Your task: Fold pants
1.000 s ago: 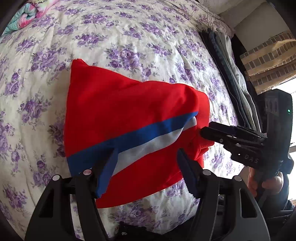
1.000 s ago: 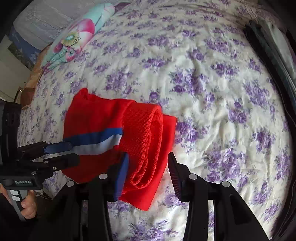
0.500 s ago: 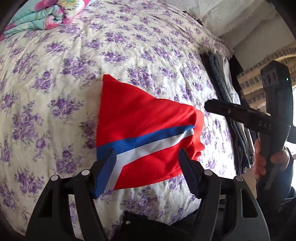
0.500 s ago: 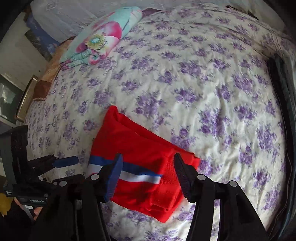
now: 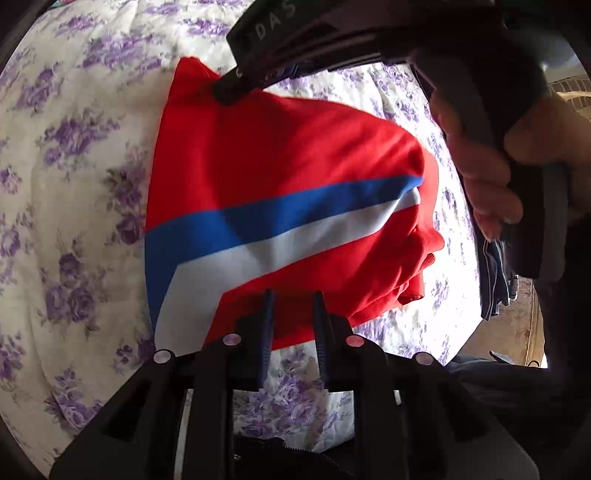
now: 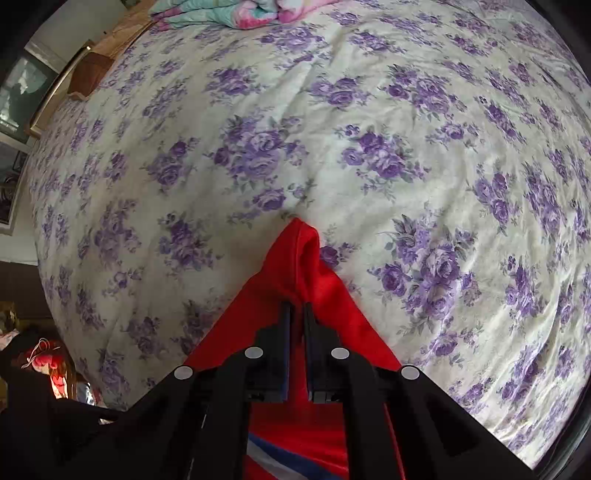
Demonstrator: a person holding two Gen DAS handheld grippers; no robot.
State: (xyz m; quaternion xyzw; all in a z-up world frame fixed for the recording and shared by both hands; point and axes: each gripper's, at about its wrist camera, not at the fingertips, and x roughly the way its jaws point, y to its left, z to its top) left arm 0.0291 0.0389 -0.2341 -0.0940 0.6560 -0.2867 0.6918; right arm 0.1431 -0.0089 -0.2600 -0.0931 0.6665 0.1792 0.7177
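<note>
The red pants (image 5: pixel 280 162), folded into a bundle with a blue and white stripe, lie on the flowered bedspread (image 5: pixel 66 184). My left gripper (image 5: pixel 291 306) is closed to a narrow gap on the bundle's near red edge. My right gripper (image 6: pixel 297 310) is shut on the far corner of the pants (image 6: pixel 299 254). In the left wrist view it reaches in from the top right, its fingers (image 5: pixel 236 83) on that far corner.
A folded pastel quilt (image 6: pixel 229 13) lies at the far end of the bed. A wooden headboard (image 6: pixel 88 70) is at the far left. Dark folded clothes (image 5: pixel 495 273) hang at the bed's right edge.
Both grippers were open and back from the pants. The right one has swung over to the far corner and shut on it. The left one has closed on the near edge.
</note>
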